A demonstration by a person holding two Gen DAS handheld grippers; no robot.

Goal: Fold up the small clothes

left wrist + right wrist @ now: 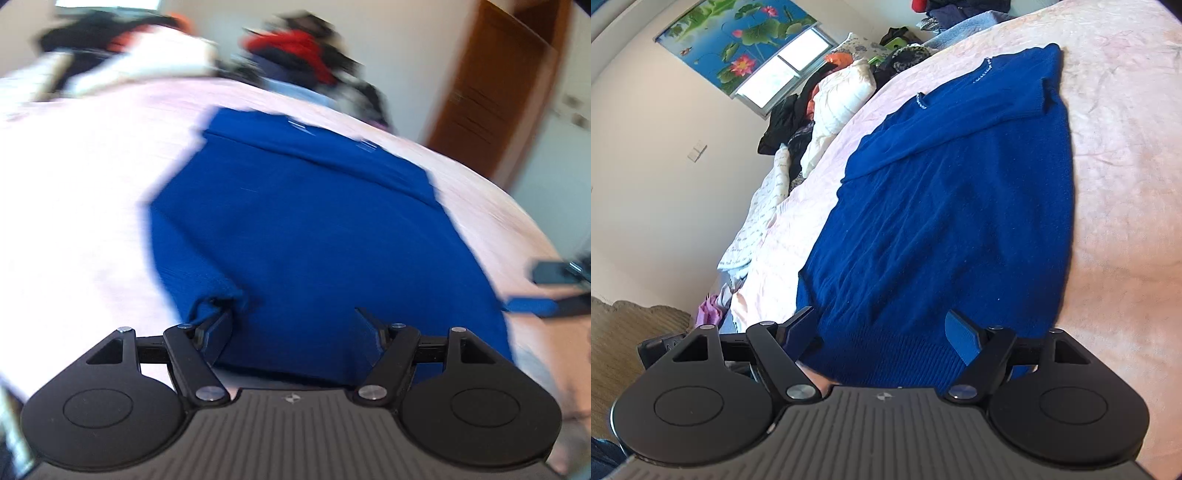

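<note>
A royal blue knit sweater (306, 221) lies flat on the pink bedsheet (74, 206), sleeves folded across its upper part. My left gripper (295, 325) is open over its near hem, with a fold of blue cloth bunched at the left fingertip (218, 321). The view is motion blurred. In the right wrist view the sweater (945, 192) stretches away from me. My right gripper (882, 328) is open, its jaws straddling the ribbed hem. The right gripper also shows at the left wrist view's right edge (554, 291).
Piles of clothes and a white pillow (842, 99) lie along the far side of the bed (1126, 155). A window with a lotus blind (738, 37) is on the wall. A brown door (491, 92) stands at the right. Carpeted floor (628, 325) lies below the bed's edge.
</note>
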